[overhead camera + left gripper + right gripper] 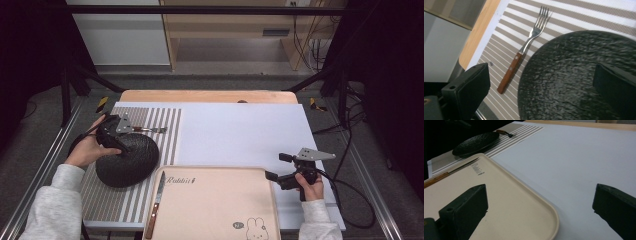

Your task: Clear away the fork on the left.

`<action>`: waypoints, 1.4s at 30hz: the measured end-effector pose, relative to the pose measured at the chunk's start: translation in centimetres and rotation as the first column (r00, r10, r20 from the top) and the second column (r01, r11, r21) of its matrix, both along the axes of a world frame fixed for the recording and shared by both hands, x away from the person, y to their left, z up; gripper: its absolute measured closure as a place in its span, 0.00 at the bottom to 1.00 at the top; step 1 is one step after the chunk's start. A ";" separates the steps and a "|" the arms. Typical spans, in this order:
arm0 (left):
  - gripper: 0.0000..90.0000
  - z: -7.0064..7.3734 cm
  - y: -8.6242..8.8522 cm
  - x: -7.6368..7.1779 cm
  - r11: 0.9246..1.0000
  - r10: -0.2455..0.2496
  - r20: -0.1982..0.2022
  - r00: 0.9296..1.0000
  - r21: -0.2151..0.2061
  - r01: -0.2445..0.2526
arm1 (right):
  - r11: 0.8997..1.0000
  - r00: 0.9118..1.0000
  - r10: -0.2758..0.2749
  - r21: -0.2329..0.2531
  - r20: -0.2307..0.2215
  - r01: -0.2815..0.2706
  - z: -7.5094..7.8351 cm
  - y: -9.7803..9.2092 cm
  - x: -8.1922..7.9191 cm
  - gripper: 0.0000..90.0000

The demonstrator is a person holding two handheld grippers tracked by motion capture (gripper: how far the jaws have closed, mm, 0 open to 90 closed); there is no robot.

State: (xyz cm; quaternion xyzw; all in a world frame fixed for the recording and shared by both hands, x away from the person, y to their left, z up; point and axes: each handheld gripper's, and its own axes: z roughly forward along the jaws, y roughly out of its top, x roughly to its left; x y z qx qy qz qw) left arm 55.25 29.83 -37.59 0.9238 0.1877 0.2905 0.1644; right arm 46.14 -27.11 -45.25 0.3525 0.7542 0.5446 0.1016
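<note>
left gripper [116, 131] is over the far-left edge of the black plate [127, 160], jaws spread wide and holding nothing; in the left gripper view one jaw sits off the rim to the left and the other hangs above the plate's surface, so the rim runs between them. the plate rests on the striped placemat [107, 200] at the table's left, just beyond the top-left corner of the beige tray [215, 200]. the fork [527, 45] lies on the mat just beside the plate's far rim, apart from it as far as i can tell, wooden handle toward the left gripper, tines pointing away; its long axis runs roughly along the gripper's line of sight, not across the jaws. my read: the left hand is far closer to both plate and fork, so the next grab is its job. right gripper [281, 167] is well apart at the tray's right edge, jaws also wide and empty, one over the tray rim, one over the white sheet [240, 135]. knife [156, 200] lies along the tray's left side, untouched.
</note>
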 end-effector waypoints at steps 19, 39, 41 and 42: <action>0.01 -1.4 1.4 3.2 0.995 -0.004 0.086 0.996 0.100 -0.005 | 1.000 1.000 -0.003 0.002 -0.003 0.003 -0.1 -0.1 0.0 0.00; 0.08 -3.1 1.9 5.6 0.961 -0.081 0.118 0.990 0.271 0.046 | 1.000 1.000 -0.005 -0.002 -0.001 0.005 0.0 -0.1 0.0 0.00; 0.09 -3.3 2.1 5.8 0.959 -0.083 0.113 0.990 0.281 0.048 | 1.000 1.000 -0.006 0.001 -0.002 0.006 0.0 -0.1 0.0 0.00; 0.10 -3.5 2.2 6.0 0.958 -0.093 0.110 0.990 0.281 0.059 | 1.000 1.000 -0.005 -0.001 -0.001 0.005 0.0 -0.1 0.0 0.00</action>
